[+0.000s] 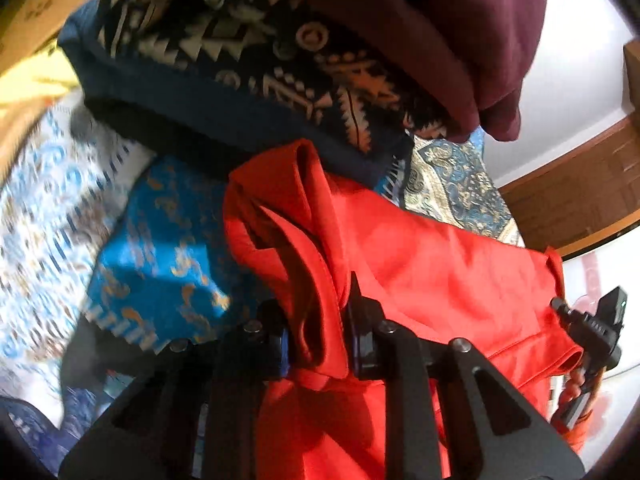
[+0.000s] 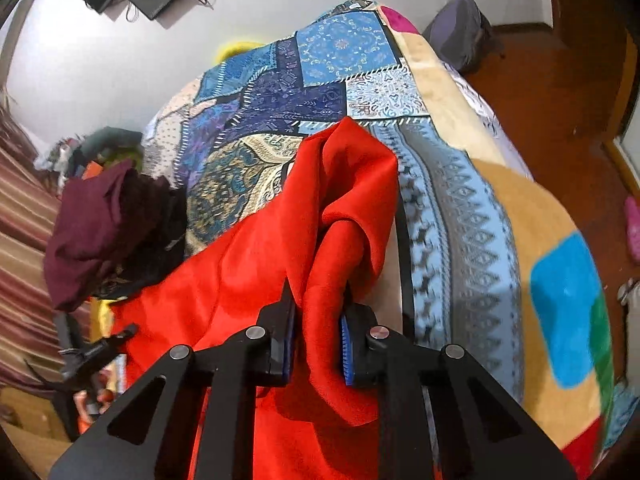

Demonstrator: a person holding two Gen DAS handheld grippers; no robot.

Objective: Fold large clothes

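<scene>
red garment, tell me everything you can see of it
The red garment is a plain bright red-orange cloth, smooth and faintly shiny, with no print. It is bunched and creased, not folded flat. It lies over the patchwork bedspread, close to a maroon garment. The left gripper pinches a rolled fold of it near one end, and the right gripper pinches another gathered fold, so both pads press cloth. Between them the fabric hangs in loose drapes, one hemmed edge showing in the left wrist view.
</scene>
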